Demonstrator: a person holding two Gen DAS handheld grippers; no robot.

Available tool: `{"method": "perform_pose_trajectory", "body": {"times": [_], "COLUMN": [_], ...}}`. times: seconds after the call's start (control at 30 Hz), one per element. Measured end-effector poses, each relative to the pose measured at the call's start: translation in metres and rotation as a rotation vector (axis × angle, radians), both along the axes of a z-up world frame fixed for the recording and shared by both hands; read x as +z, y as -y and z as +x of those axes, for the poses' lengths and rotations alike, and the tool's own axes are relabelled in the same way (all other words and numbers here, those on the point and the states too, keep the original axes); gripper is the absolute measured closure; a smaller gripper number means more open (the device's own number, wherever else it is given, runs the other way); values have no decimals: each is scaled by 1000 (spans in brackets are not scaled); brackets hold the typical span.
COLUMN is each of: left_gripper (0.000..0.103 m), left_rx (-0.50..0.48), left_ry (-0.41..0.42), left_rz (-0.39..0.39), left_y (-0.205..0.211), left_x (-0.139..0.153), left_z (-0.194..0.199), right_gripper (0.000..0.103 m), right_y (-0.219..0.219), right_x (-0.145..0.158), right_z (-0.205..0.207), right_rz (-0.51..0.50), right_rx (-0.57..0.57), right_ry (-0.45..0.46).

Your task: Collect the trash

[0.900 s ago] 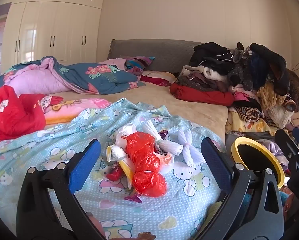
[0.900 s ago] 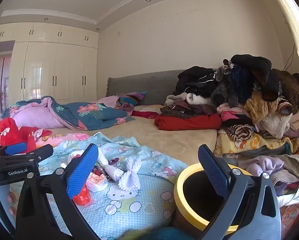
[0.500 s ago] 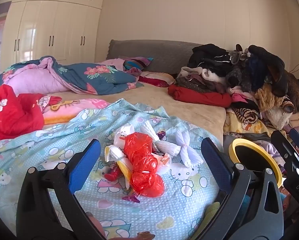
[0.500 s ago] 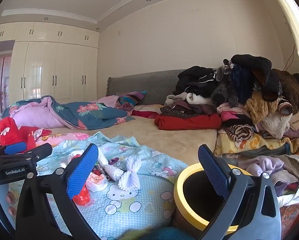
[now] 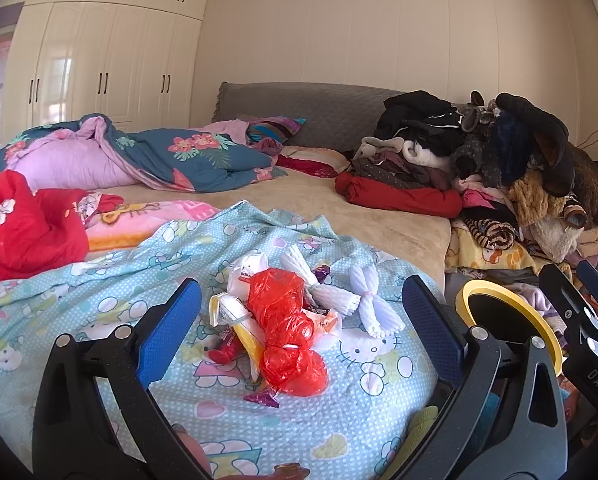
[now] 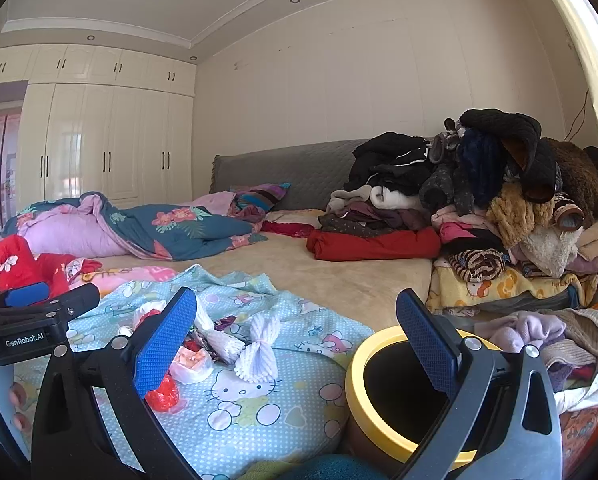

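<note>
- The left tongs [image 5: 301, 330] are wide and hold nothing.
- The red bag [image 5: 285, 326] lies on the bed, between the tips.
- The right tongs [image 6: 297, 338] are wide too; the yellow bin [image 6: 369, 412] sits at 5 o'clock.

A crumpled red plastic bag [image 5: 285, 330] sits on top of the trash heap, on the near light-blue cartoon blanket [image 5: 99, 280]. Two white foam fruit nets [image 5: 373, 306], pinched at the waist, lie just right of it; white and yellow wrappers [image 5: 235, 312] poke out left. The yellow-rimmed bin [image 6: 379, 412] stands upright, open, right of the bed.
</note>
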State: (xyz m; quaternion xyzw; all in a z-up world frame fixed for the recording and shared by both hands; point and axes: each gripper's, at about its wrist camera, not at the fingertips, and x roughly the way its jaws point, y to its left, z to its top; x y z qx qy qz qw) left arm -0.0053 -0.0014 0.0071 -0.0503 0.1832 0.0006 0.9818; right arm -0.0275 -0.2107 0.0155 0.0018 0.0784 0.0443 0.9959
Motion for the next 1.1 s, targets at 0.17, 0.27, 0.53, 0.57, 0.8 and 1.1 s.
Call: {"method": "perform_pose_trajectory", "body": {"times": [0.17,0.27,0.53,0.57,0.8,1.1], "left_gripper": [11,11,11,11,11,11], "left_rx": [3,4,-3,-1,3,1], "left_ry": [-1,0,0,1,0,0], "left_rz": [2,0,-3,-5,-13,-13], "left_y": [0,0,0,-1,-2,-2], "left_x": [0,-1,1,2,3,2], "left_z": [0,0,-1,-1,-2,0], "right_gripper": [6,6,6,6,6,6], "right_y": [-1,-1,-1,-1,-2,-2], "right_x": [-1,-1,-1,-1,-1,-1], "right_z": [0,0,0,0,2,2], "right_rz": [-1,-1,0,0,-2,-2], "right_rx": [-1,0,-1,-1,1,0], "right_ry": [-6,-6,-6,-6,-11,-11]}}
